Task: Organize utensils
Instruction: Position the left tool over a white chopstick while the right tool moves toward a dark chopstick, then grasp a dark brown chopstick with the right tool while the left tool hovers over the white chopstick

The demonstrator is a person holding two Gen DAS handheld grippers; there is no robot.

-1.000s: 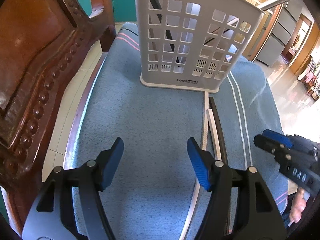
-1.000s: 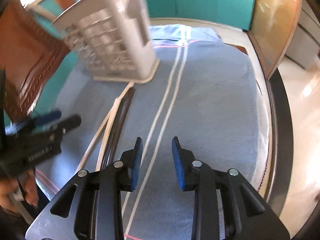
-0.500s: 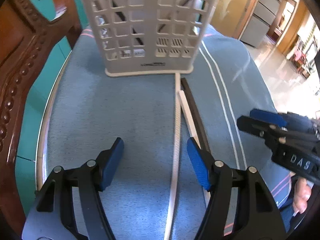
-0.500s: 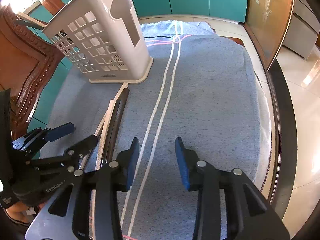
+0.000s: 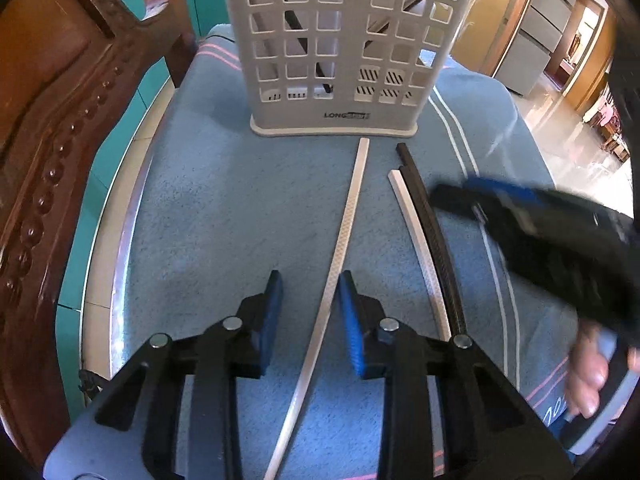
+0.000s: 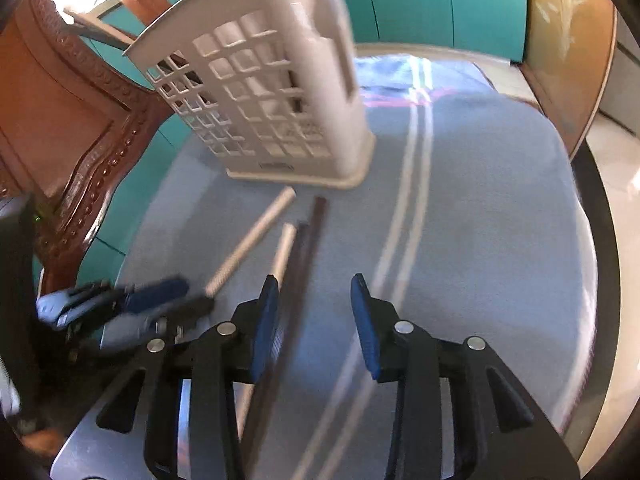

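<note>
A white slotted utensil caddy stands upright at the top centre of the left wrist view, on a blue towel with pale stripes, and dark utensil handles show through its grid. Below it three chopsticks lie on the towel, pointing toward the caddy's base. A white chopstick runs down the middle of the frame and passes between the blue pads of the left gripper at lower centre; the pads stand a little apart on either side of it and I cannot tell whether they touch it. To its right a second white chopstick lies tight against a black chopstick. The right gripper shows blurred at the right edge of that view, near the black one, with a hand behind it at lower right. In the right wrist view the right gripper sits at lower centre with its fingers spread and nothing between them, the dark chopstick just inside its left finger. A carved wooden chair fills the left side.
</note>
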